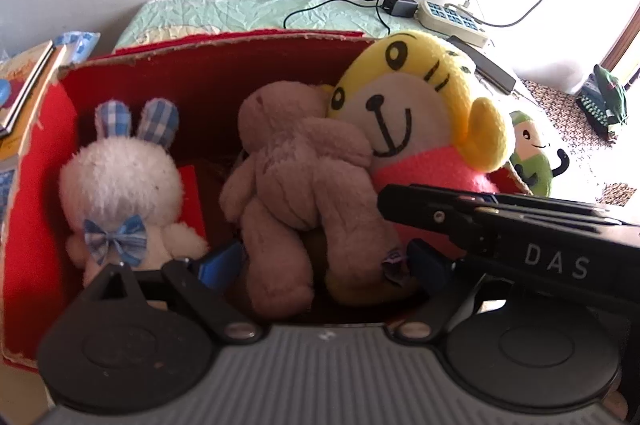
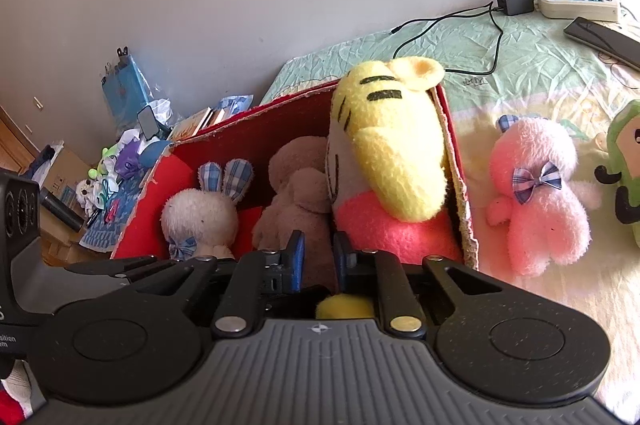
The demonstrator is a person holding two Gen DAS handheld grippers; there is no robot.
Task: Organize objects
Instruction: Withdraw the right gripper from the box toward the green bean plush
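A bed [image 2: 540,65] is carrying a red box [image 1: 36,161] holding three toys. The yellow tiger [image 1: 412,105] is leaning on the box's right wall, crowding the brown bear [image 1: 296,185]; the white rabbit [image 1: 120,181] is sitting apart at the left. The left tongs [image 1: 320,261] are standing apart around the bear's legs. The right tongs [image 2: 316,257] are sitting nearly together, gripping nothing visible. Outside the box, a pink rabbit [image 2: 536,193] and green toy [image 2: 628,177] are lying near a power strip [image 2: 576,1].
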